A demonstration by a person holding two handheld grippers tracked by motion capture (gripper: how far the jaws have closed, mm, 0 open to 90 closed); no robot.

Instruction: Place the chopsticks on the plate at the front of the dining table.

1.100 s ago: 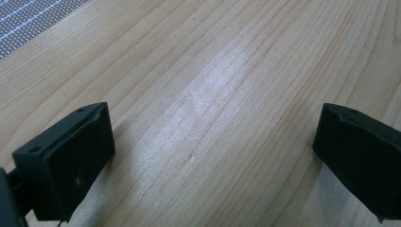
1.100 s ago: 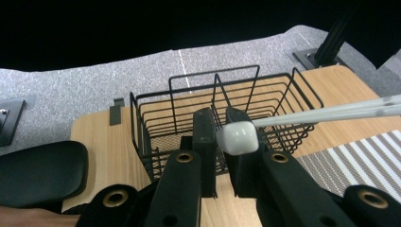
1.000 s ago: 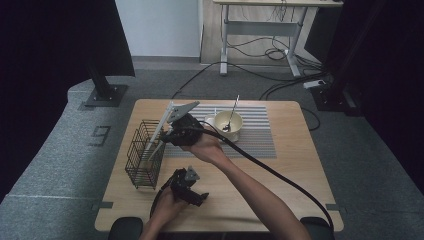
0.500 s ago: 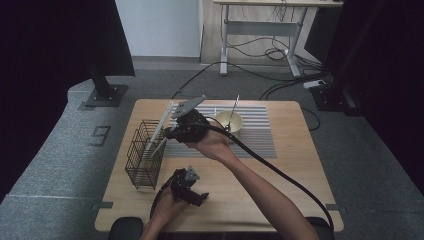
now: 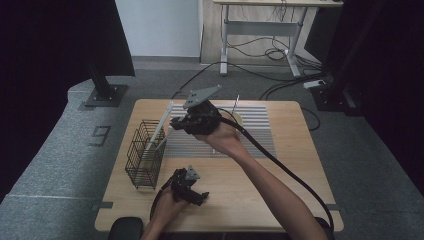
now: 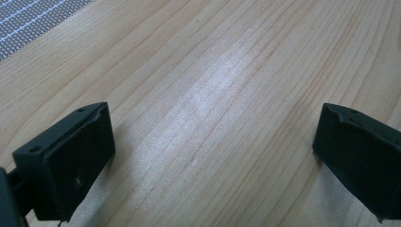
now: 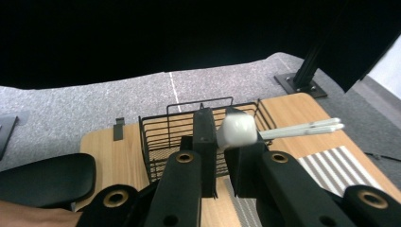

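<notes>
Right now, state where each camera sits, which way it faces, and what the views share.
High view: above the person's side, looking forward and down on the table; both forearms, left gripper, right gripper.
Left gripper view: on that gripper, facing bare tabletop between open jaws.
Right gripper view: looks along jaws shut on a white utensil towards the wire basket.
Shared: basket, utensil, striped mat.

Right claw (image 5: pixel 176 123): black, 2 blocky jaws, grey 3-cornered plate, thick black cable.
</notes>
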